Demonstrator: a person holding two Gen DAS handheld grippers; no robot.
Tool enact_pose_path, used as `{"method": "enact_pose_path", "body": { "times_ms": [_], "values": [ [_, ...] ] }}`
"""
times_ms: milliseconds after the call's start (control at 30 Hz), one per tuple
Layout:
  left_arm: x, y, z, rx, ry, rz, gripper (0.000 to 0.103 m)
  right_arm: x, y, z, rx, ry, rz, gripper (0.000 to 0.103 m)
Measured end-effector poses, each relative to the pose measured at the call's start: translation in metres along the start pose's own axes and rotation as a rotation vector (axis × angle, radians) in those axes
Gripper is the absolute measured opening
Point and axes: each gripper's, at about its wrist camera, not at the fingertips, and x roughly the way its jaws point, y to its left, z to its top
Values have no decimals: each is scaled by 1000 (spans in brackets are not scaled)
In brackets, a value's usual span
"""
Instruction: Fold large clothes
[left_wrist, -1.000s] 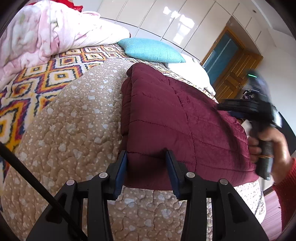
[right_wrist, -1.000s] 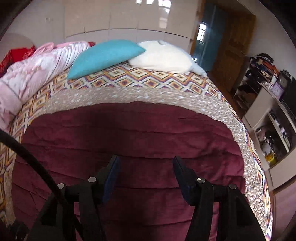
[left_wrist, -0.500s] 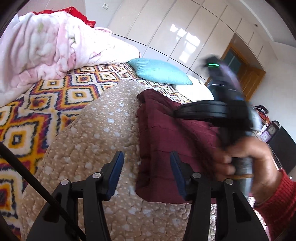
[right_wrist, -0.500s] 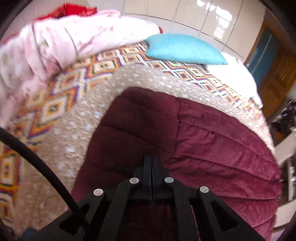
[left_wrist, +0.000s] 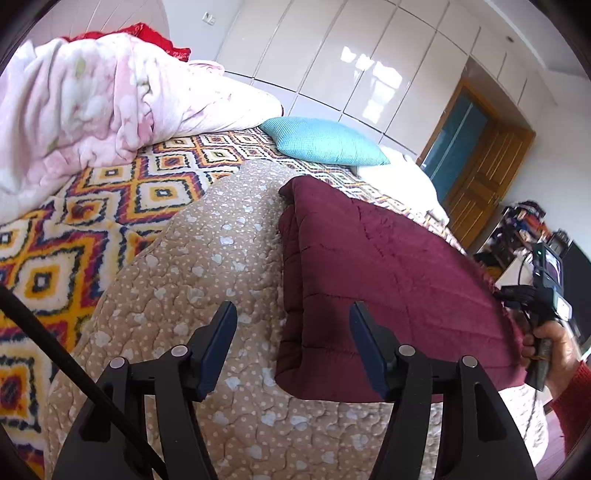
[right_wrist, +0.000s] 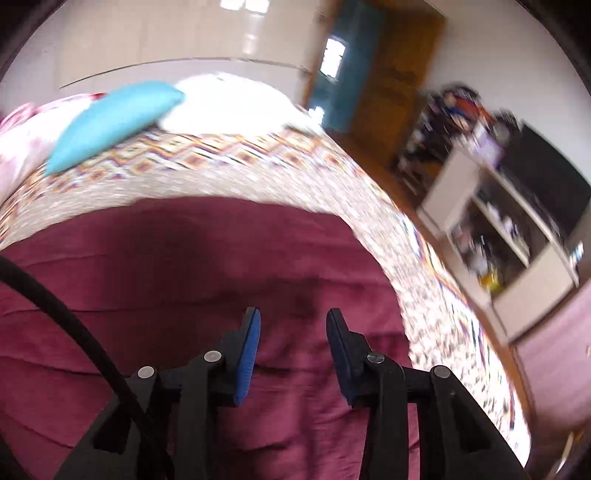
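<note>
A dark red quilted garment (left_wrist: 384, 280) lies folded flat on the beige dotted quilt (left_wrist: 207, 280) of the bed. My left gripper (left_wrist: 291, 317) hovers over the garment's near left corner with its jaws opening; the corner edge lies below the gap and the pads do not press it. In the right wrist view, which is blurred, the same dark red garment (right_wrist: 192, 266) fills the lower frame. My right gripper (right_wrist: 292, 321) is above it, jaws opening, nothing pinched. The right gripper's handle, held by a hand (left_wrist: 554, 347), shows at the garment's right edge.
A pink floral duvet (left_wrist: 74, 110) is bunched at the bed's far left. A turquoise pillow (left_wrist: 325, 142) and a white pillow (right_wrist: 229, 99) lie at the head. A patterned blanket (left_wrist: 74, 229) covers the left side. Shelves with clutter (right_wrist: 491, 206) and a wooden door (left_wrist: 476, 184) stand right.
My left gripper let go of the garment's corner and opened wider. My right gripper swung over to the left, shut, then swung back to the right edge and began opening.
</note>
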Motion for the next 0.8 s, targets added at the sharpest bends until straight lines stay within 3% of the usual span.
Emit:
{"method": "enact_pose_path", "body": {
  "times_ms": [100,133,267,333,400,467,600,667,700,733,800],
  "values": [
    [3,-3,-2,24,2,27,65,4,0,-18,10,53,83,39],
    [4,-4,-3,26,3,34,66,-8,9,-28,-35,37,115,33],
    [4,-6,-7,30,23,35,67,-63,30,-74,-217,30,311,32],
    [0,-10,-10,36,27,40,67,-87,23,-108,-232,87,440,36],
    [-7,-16,-14,48,14,45,69,-103,10,-143,-233,139,513,42],
    [-17,-29,-23,84,-6,69,73,-114,-9,-174,-223,178,552,42],
    [-30,-59,-46,173,28,108,74,-139,-63,-213,-162,99,487,44],
    [-34,-72,-58,196,75,92,74,-147,-91,-220,-103,34,438,62],
    [-37,-78,-65,199,95,82,74,-151,-104,-226,-62,-7,408,77],
    [-40,-84,-74,199,124,66,74,-153,-114,-229,-24,-41,387,84],
    [-46,-93,-90,194,166,48,74,-149,-128,-232,22,-63,342,84]
  ]
}}
